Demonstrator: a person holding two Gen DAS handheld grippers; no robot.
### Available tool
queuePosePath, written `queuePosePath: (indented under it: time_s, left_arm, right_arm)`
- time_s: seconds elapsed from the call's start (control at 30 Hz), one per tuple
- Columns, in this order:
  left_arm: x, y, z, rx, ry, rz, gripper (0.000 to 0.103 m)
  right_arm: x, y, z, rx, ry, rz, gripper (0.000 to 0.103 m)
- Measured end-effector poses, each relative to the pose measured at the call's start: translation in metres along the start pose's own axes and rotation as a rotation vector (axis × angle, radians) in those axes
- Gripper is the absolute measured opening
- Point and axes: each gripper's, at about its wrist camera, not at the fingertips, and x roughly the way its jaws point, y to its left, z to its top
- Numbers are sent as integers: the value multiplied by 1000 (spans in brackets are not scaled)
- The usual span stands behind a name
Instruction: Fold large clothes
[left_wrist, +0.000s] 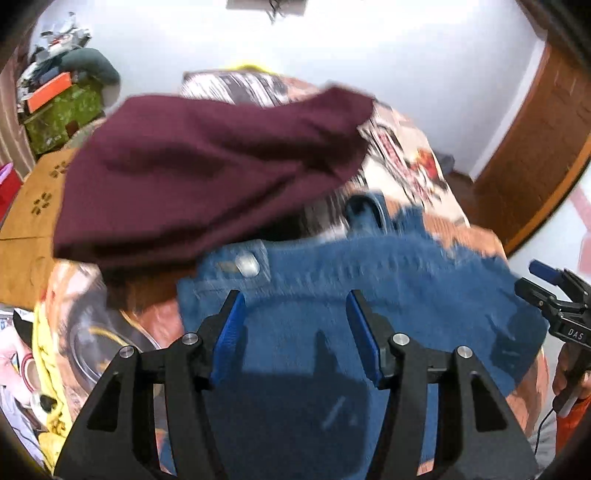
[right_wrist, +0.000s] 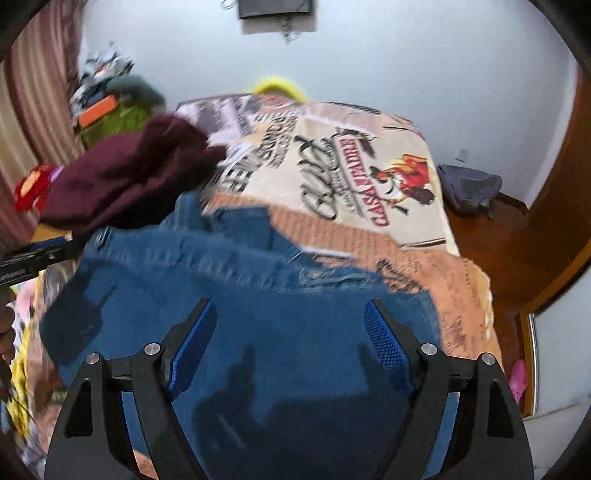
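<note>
The maroon garment (left_wrist: 207, 173) lies at far left on the bed (right_wrist: 369, 177). The denim garment (left_wrist: 332, 295) lies near, beneath both grippers. Left gripper (left_wrist: 295, 332) and right gripper (right_wrist: 291, 343) hover, fingers spread, gripping nothing. Step: between folds. Next: pinch a denim edge.

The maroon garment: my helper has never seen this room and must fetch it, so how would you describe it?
Find the bed with the printed orange-and-cream cover. On its left side, beyond the blue jeans, lies the maroon garment in a loose heap. It is the only dark wine-red cloth there, plain and without print.
</note>
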Motion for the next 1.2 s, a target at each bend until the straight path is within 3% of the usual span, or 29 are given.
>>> queuePosePath:
  time_s: [0.17,0.3,0.37,0.43,0.6,0.67,0.87,1.0,1.2]
  left_arm:
    - [7,-21,-22,21,43,-59,56]
    - [26,-42,-44,65,130,-113,56]
    - [35,-50,-55,112,156,-92,57]
    - [31,-51,-63,143,119,-58,66]
    - [23,-42,-71,144,112,-41,74]
    - [19,-35,-74,117,111,-21,75]
    - [7,-3,-75,36,113,37,75]
    - [-1,24,-80,-32,102,124,75]
    - [-18,58,-97,-112,84,217,75]
  right_arm:
    - [8,25,-17,-27,74,96,80]
    - [29,45,-32,-83,170,134,80]
    - [36,49,-40,-108,194,112,80]
    - [37,42,-45,-95,186,121,80]
    - [25,19,-44,-36,153,83,80]
    - [20,8,-44,-4,139,50,80]
    - [3,-17,-45,81,107,84,80]
    - [-9,-27,-44,80,70,-37,80]
    - [-19,-62,-52,170,65,-68,80]
